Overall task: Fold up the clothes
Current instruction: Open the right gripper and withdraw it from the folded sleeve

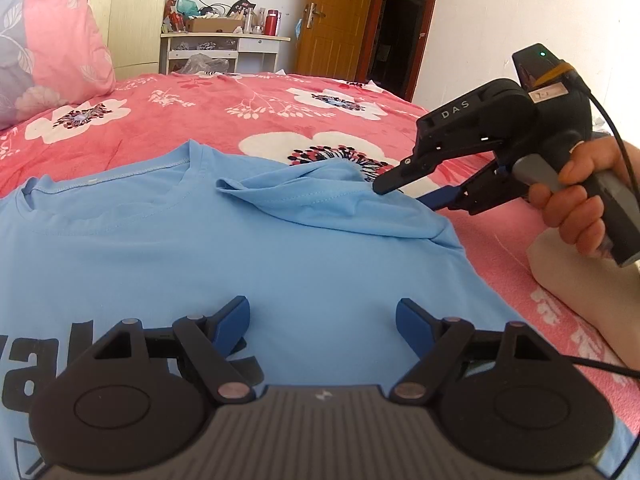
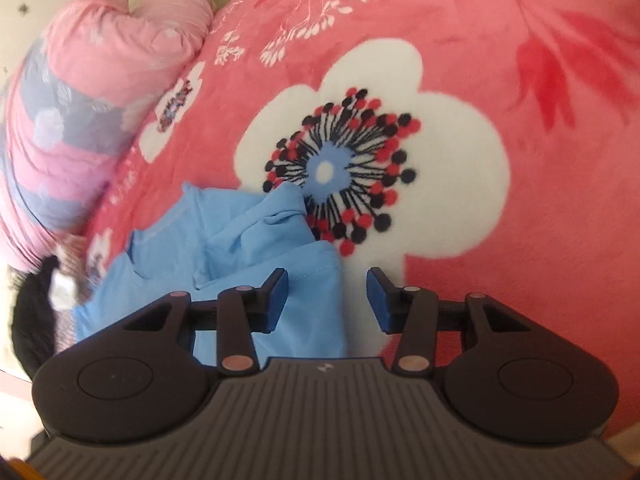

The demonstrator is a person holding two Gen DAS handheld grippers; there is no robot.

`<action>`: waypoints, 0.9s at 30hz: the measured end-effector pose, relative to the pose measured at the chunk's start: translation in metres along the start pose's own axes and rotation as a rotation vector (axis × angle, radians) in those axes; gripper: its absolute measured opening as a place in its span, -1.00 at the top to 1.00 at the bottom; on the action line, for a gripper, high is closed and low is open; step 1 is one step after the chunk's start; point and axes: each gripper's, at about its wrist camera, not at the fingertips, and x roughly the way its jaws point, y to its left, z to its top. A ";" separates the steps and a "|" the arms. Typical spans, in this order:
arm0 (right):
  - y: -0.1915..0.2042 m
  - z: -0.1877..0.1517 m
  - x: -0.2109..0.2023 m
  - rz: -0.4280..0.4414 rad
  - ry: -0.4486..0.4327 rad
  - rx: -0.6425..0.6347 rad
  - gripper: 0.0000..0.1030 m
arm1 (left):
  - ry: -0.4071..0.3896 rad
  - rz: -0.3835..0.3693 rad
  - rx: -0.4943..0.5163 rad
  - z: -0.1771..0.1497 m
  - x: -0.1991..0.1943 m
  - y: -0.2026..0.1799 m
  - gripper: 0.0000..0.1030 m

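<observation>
One blue T-shirt [image 1: 240, 248] on your bedspread [image 1: 224, 108]. Two grippers: left gripper [image 1: 322, 316] and right gripper [image 2: 327, 294], both jaws apart, holding nothing.

Light-blue T-shirt [image 1: 248, 248], pink floral bedspread [image 1: 224, 108]

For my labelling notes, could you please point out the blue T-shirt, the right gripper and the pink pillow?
blue T-shirt [image 1: 280, 248]: left wrist view, chest.
right gripper [image 2: 327, 300]: right wrist view, between its open fingertips.
pink pillow [image 1: 60, 40]: left wrist view, its front face.
</observation>
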 end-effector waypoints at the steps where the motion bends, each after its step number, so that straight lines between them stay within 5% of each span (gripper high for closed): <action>1: 0.000 -0.001 -0.002 0.008 -0.013 -0.005 0.42 | 0.000 -0.001 -0.001 0.000 0.000 0.000 -0.59; 3: 0.004 -0.004 -0.007 0.024 -0.039 -0.026 0.78 | -0.001 -0.003 -0.003 0.000 0.000 0.000 -0.59; 6: 0.018 -0.013 -0.019 0.043 -0.083 -0.098 0.88 | -0.001 -0.005 -0.006 0.000 0.000 0.000 -0.59; 12: 0.051 -0.035 -0.043 0.077 -0.167 -0.268 0.90 | -0.005 -0.026 -0.036 0.001 0.000 0.006 -0.59; 17: 0.086 -0.085 -0.039 0.005 -0.141 -0.495 0.90 | -0.002 -0.019 -0.027 0.002 0.001 0.004 -0.59; 27: 0.075 -0.128 -0.021 -0.078 -0.227 -0.465 0.85 | 0.000 -0.022 -0.029 0.002 0.001 0.005 -0.60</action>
